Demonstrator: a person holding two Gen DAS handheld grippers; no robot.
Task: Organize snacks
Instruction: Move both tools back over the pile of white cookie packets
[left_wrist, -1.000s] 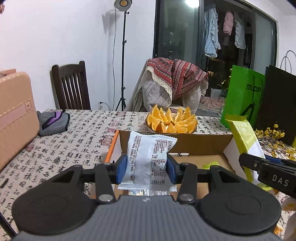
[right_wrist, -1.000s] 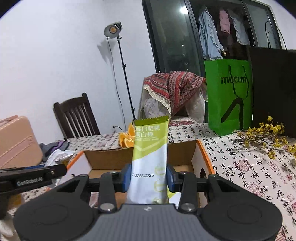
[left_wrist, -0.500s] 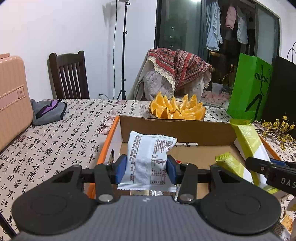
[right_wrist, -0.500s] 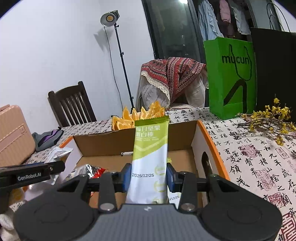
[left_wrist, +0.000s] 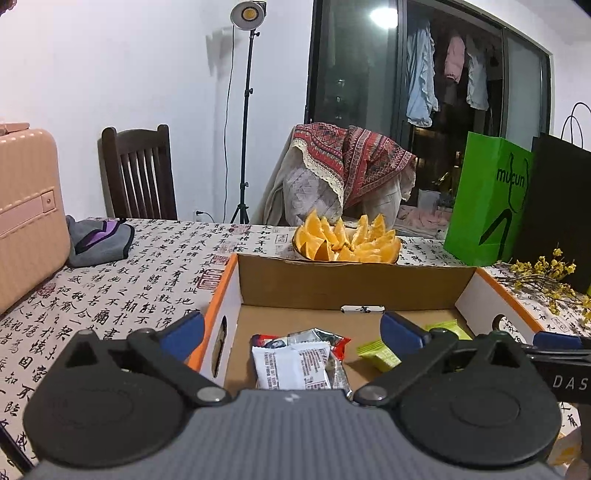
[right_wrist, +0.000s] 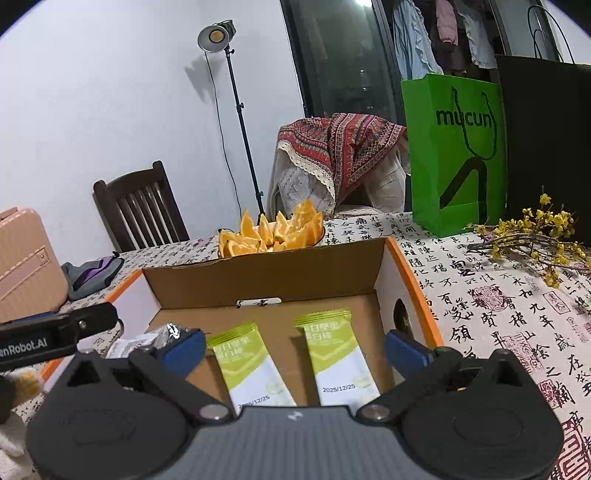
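Note:
An open cardboard box (left_wrist: 351, 284) with orange edges sits on the table in front of both grippers. My left gripper (left_wrist: 291, 328) hangs over its left half, jaws opening wide, pads touching nothing. Below it the white snack packet (left_wrist: 291, 363) lies on silver and red wrappers (left_wrist: 334, 341). My right gripper (right_wrist: 295, 349) hovers above the box (right_wrist: 266, 273) on the right, jaws likewise opening and empty. Two green-and-white bars (right_wrist: 251, 362) (right_wrist: 336, 354) lie flat side by side on the floor under it. The left gripper's finger (right_wrist: 55, 330) shows at the left edge.
A bowl of orange wedges (left_wrist: 347, 240) stands just behind the box. A green paper bag (right_wrist: 454, 155), a black bag (right_wrist: 546, 140) and yellow flower twigs (right_wrist: 535, 240) are at the right. A pink suitcase (left_wrist: 26, 214) and grey pouch (left_wrist: 99, 240) lie left. Chairs stand behind the table.
Both grippers went from shut to wide open. The white packet dropped from the left one into the box; the green bar left the right one and lies beside another bar.

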